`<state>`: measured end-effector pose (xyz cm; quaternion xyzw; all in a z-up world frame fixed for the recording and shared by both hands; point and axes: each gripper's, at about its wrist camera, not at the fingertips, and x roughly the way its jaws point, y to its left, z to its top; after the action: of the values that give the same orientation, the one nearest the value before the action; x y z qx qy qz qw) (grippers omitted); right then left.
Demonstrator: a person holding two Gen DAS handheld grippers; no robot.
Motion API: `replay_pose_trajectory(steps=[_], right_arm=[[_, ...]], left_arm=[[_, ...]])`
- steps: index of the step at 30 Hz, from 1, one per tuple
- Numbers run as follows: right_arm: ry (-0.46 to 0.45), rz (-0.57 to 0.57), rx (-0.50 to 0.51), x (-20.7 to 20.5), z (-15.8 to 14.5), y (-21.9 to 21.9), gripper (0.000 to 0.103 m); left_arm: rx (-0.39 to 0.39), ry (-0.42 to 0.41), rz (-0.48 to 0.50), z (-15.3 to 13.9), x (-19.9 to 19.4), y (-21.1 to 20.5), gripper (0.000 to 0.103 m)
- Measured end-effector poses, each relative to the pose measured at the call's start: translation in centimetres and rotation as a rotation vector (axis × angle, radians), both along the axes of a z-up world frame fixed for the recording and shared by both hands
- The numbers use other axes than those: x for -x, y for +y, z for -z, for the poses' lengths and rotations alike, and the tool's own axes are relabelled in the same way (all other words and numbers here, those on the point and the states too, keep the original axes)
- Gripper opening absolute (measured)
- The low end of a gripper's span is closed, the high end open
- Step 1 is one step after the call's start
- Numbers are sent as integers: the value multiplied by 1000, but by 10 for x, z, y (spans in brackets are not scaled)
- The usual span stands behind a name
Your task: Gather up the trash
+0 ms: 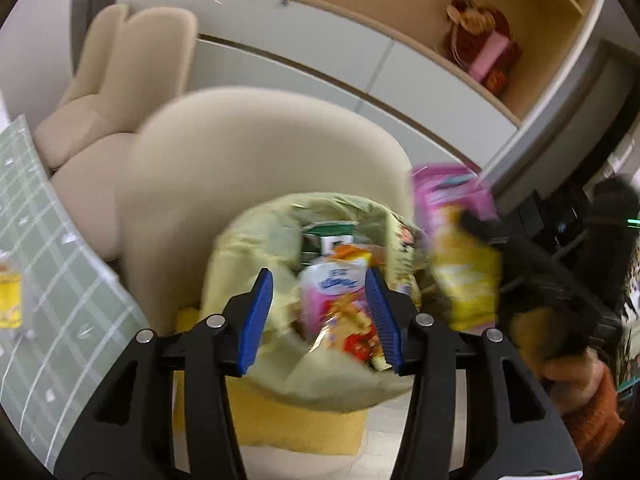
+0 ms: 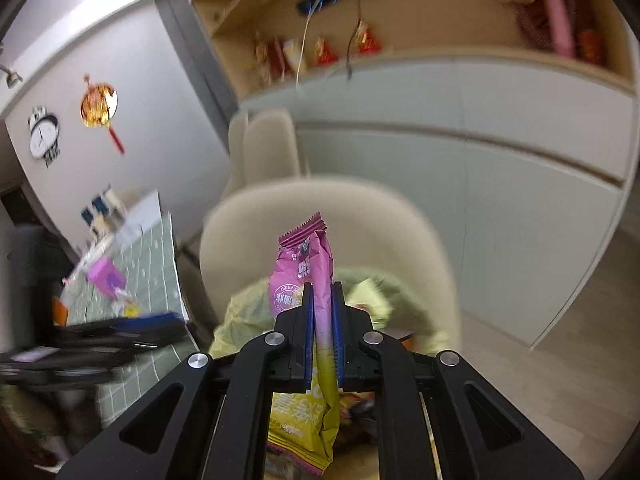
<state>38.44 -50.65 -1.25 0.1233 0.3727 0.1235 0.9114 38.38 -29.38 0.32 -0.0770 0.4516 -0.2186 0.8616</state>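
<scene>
One pink-yellow snack packet [image 2: 320, 280] reads "FRIED".

Cream upholstered chair [image 1: 256, 168] fills centre frame in both views; a second, matching chair [image 1: 120, 80] behind it, upper left. White cabinet fronts [image 2: 500, 140] run across the upper right, open wooden shelf [image 2: 420, 12] above holding red and gold packets [image 2: 326, 52]. Left edge: green checked tablecloth [image 1: 52, 260]. Wall clock [image 2: 43, 136] and red-gold hanging ornament [image 2: 98, 106], upper left of right wrist view.
</scene>
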Motion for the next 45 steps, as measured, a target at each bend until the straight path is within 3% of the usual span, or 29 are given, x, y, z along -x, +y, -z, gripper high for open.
replay_pose_trajectory(steps=[5, 12, 13, 14, 16, 17, 23, 28, 31, 38, 45], right_arm=[[236, -63, 38, -30, 65, 29, 10], [290, -112, 66, -27, 78, 37, 11], [283, -106, 73, -24, 76, 38, 12], [270, -96, 86, -21, 72, 40, 19], [242, -86, 89, -15, 63, 41, 46], [216, -83, 74, -8, 57, 43, 55], [79, -25, 119, 38, 16, 53, 57], [-53, -30, 105, 100, -22, 87, 61], [-115, -53, 106, 143, -38, 121, 61], [-182, -104, 118, 226, -46, 188, 61], [-222, -108, 165, 302, -45, 237, 61]], left_arm=[[-8, -46, -117, -18, 31, 62, 50], [-40, -54, -303, -19, 66, 128, 51], [-42, -54, -320, -19, 71, 135, 51], [-49, -59, -339, -19, 78, 142, 51], [-64, -77, -361, -18, 89, 156, 57], [-71, -83, -371, -18, 93, 160, 58], [-98, -114, -381, -17, 123, 183, 66], [-153, -192, -356, -26, 161, 199, 85], [-203, -250, -357, -34, 190, 207, 86], [-228, -350, -400, -43, 257, 232, 86], [-277, -395, -423, -41, 326, 243, 86]])
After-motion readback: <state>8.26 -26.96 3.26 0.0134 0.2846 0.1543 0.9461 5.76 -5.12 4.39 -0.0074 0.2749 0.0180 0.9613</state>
